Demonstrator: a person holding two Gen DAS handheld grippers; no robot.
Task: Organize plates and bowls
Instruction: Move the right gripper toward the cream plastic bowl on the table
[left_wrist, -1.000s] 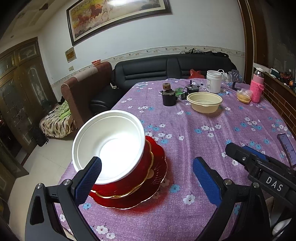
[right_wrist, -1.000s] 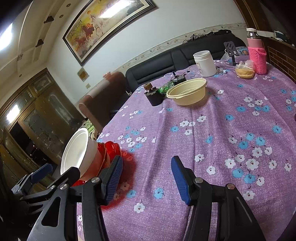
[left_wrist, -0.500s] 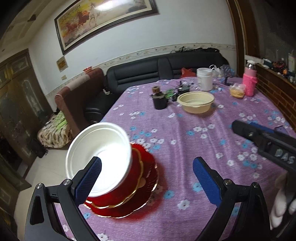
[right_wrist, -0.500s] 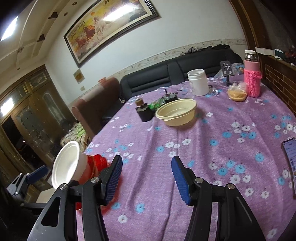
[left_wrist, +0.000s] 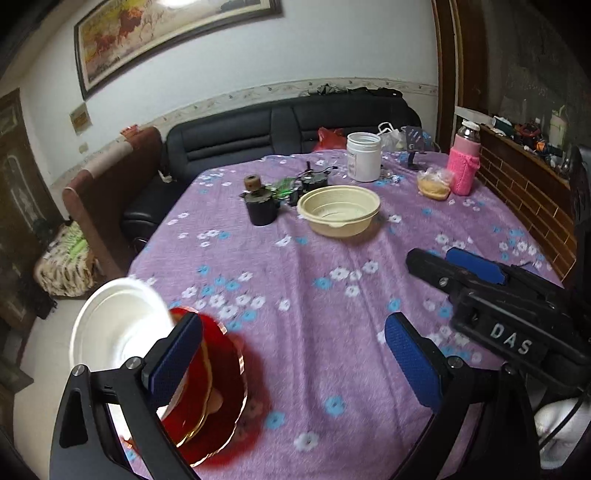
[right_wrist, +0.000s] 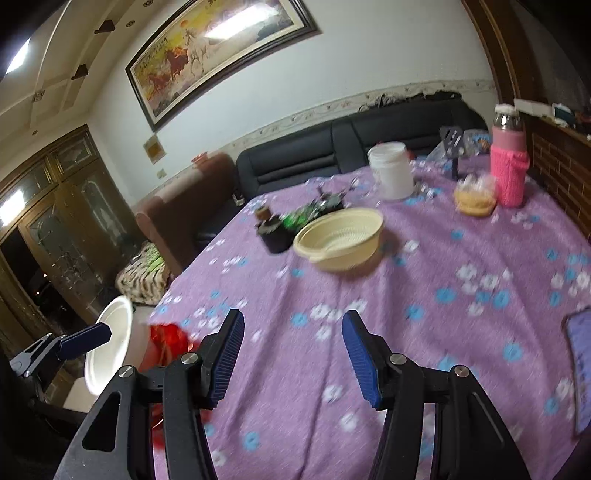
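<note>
Both views have slid back from the red plates (left_wrist: 221, 373) at the desk's (left_wrist: 332, 295) near-left corner; from the left wrist, the left gripper (left_wrist: 291, 354) has fingers spread, empty, one hiding part of the blurred white bowl (left_wrist: 114, 325) stacked on them; from the right wrist, the right gripper (right_wrist: 291, 354) is spread, empty; the stack is mostly hidden behind its finger; the cream bowl (right_wrist: 340, 238) sits far off.

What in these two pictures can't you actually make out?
- Red plates: left wrist view, motion blur and the left gripper's finger hide how many are stacked.
- White bowl: right wrist view, seen edge-on at the frame's side; its inside is hidden.
- Flat device: right wrist view, cut off by the right edge and blurred.
- Clutter behind the cream bowl: too small to identify.
</note>
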